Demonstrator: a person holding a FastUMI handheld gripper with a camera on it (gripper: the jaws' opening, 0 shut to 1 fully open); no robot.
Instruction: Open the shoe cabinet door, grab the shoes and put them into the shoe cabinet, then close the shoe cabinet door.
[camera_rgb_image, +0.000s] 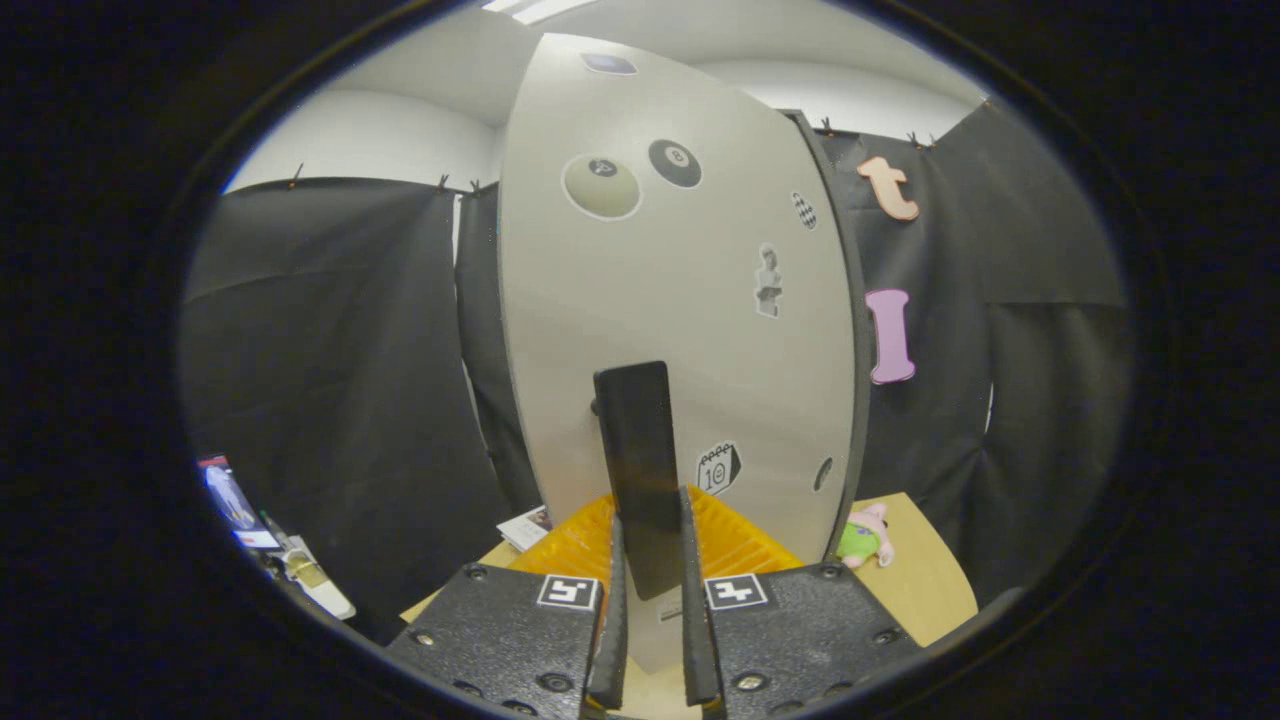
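A pale grey shoe cabinet door with several stickers stands straight ahead, seen face on. A dark flat upright handle sticks out from its lower part. My gripper is shut on this handle, one finger pressing on its left side and the other on its right, near the handle's lower end. The door's dark edge runs down its right side. No shoes are in sight.
A yellow ribbed crate sits behind the fingers at the door's foot on a light wooden table. A small pink and green plush toy lies right of the door. A card and some gear lie to the left.
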